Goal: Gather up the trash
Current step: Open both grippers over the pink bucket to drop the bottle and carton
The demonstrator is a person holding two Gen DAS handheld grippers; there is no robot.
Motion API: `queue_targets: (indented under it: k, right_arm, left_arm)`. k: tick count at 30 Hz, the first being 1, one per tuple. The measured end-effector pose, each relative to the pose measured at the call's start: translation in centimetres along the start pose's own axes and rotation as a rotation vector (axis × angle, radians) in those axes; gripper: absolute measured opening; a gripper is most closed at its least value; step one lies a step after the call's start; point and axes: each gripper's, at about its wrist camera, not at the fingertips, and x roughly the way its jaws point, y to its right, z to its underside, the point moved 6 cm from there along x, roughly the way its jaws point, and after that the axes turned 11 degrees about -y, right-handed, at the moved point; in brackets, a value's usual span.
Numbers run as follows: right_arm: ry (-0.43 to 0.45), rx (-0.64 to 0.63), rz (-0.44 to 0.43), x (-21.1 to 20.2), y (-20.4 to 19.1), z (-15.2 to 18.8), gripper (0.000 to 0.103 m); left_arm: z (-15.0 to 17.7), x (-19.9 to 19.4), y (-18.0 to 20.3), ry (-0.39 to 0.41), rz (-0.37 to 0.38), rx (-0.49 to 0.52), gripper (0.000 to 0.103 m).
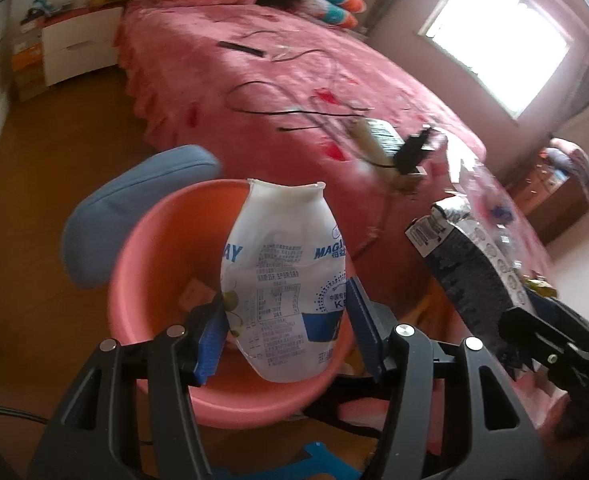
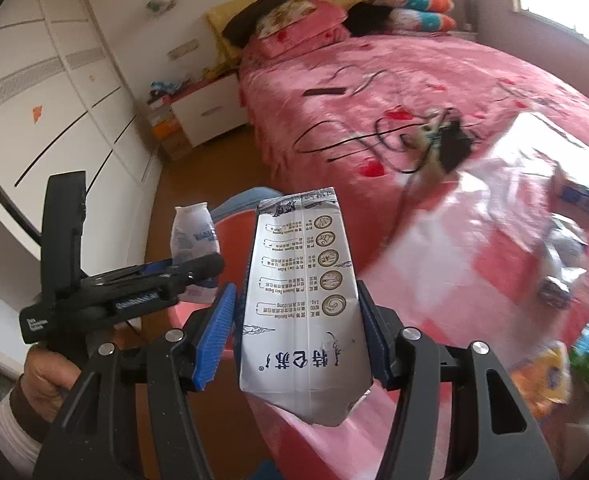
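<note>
Pink plastic basin (image 1: 142,264) sits just beyond and below the left gripper (image 1: 286,320), whose blue pads are clamped on a white milk pouch (image 1: 282,276) held upright over the bowl. To that gripper's right, the right gripper (image 2: 298,332) is clamped on a silver milk carton (image 2: 302,312), short of the rim. I judge it best to bring each piece squarely over the bowl and lower before letting go, one at a time, so neither light, crumpled pack tips onto the bed (image 1: 254,80).

Glossy plastic pouch (image 1: 282,280), smooth plastic basin (image 1: 150,240), printed paper carton (image 2: 302,300), pink cloth bedspread (image 1: 254,92).
</note>
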Motion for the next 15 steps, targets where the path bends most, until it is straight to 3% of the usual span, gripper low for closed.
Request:
queue_targets:
  k: [7, 9, 11, 15]
  right_arm:
    - [-0.043, -0.035, -0.019, 4.5, -2.5, -2.0, 0.06]
    - [-0.058, -0.033, -0.023, 5.9, -2.5, -2.3, 0.066]
    - [-0.062, -0.012, -0.038, 6.6, -2.2, -2.2, 0.075]
    - [-0.047, 0.014, -0.042, 6.3, -1.5, -1.8, 0.076]
  left_arm:
    - [0.1, 2.0, -3.4, -0.018, -0.123, -0.046, 0.059]
    - [0.1, 2.2, -4.2, -0.01, -0.152, -0.062, 0.07]
    - [0.1, 2.2, -4.6, 0.003, -0.188, -0.063, 0.073]
    - [0.0, 2.1, -4.9, 0.034, -0.266, -0.05, 0.081]
